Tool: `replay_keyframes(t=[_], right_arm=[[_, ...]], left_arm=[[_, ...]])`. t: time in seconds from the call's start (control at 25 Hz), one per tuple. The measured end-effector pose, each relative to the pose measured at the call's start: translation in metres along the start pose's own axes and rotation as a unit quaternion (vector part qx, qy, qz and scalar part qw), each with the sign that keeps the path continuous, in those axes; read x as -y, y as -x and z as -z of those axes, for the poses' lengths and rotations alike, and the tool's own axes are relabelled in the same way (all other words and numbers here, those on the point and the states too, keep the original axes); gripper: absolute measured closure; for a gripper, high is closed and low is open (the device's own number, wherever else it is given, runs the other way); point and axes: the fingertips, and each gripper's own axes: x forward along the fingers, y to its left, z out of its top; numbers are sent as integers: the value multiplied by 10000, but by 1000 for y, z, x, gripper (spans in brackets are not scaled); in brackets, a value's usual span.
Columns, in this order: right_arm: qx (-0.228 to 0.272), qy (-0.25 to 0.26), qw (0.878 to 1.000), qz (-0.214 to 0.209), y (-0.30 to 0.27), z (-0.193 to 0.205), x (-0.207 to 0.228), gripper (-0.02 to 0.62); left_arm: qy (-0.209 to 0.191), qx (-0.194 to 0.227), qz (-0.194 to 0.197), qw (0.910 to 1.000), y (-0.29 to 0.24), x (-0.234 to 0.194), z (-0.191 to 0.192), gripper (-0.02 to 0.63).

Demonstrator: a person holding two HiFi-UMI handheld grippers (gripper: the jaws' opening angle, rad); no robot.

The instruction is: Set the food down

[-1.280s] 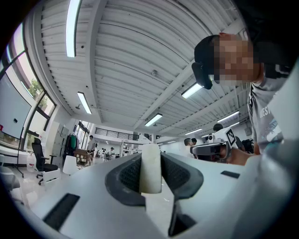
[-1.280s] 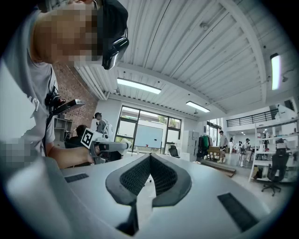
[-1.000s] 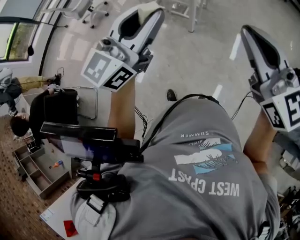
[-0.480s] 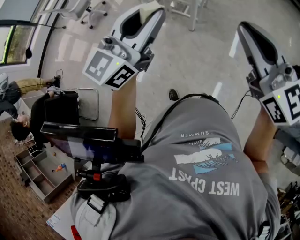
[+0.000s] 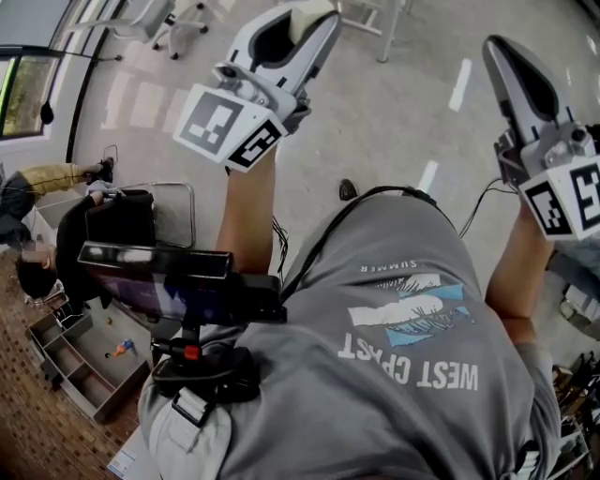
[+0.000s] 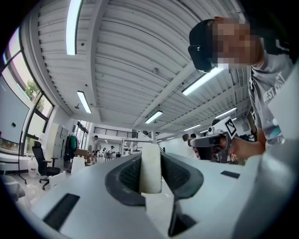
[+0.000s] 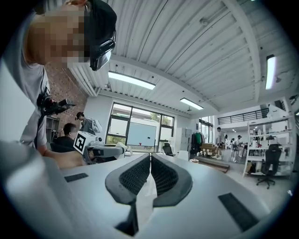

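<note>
I hold both arms up in front of me, high above the floor (image 5: 394,112). My left claw (image 5: 298,21) squeezes a pale block of food (image 6: 151,169) between its two dark pads. The block stands up straight in the middle, and a pad presses on each side of it. From the head view I can see the top of the block poking out at the tip of that claw. It is up in the air and touches nothing but the claw. My right claw (image 7: 150,158) is closed. Its two pads meet at the tips and nothing is between them. Each claw has a cube with black and white squares on it, the left cube (image 5: 230,131) near my wrist and the right cube (image 5: 567,202) at the edge of the picture. I wear a gray T-shirt (image 5: 403,309) with letters on it. A black camera (image 5: 178,281) sticks out from my chest. Down on the left, a wooden tray (image 5: 75,361) with little boxes in it sits on the floor, and a person with dark hair (image 5: 37,267) is beside it. Far behind my left claw stands a black office chair (image 6: 44,163).
</note>
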Motion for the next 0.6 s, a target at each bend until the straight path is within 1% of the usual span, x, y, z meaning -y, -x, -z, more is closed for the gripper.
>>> replay_keyframes(t=[0.12, 0.2, 0.32, 0.44, 0.6], right_arm=[[-1, 70, 9999, 86, -10, -2, -8, 586], [-5, 117, 9998, 144, -15, -4, -9, 586], [-22, 57, 9997, 227, -18, 1, -1, 586], [-66, 76, 9996, 277, -16, 3, 16, 586], [-52, 99, 9996, 275, -17, 14, 52, 586]], left_arm=[[-153, 24, 43, 9999, 4, -9, 0, 505], [-156, 74, 70, 9998, 6, -17, -2, 505], [-121, 102, 70, 9999, 5, -28, -4, 505], [-109, 99, 78, 9999, -10, -29, -2, 505], [-125, 66, 68, 9999, -45, -33, 12, 505]])
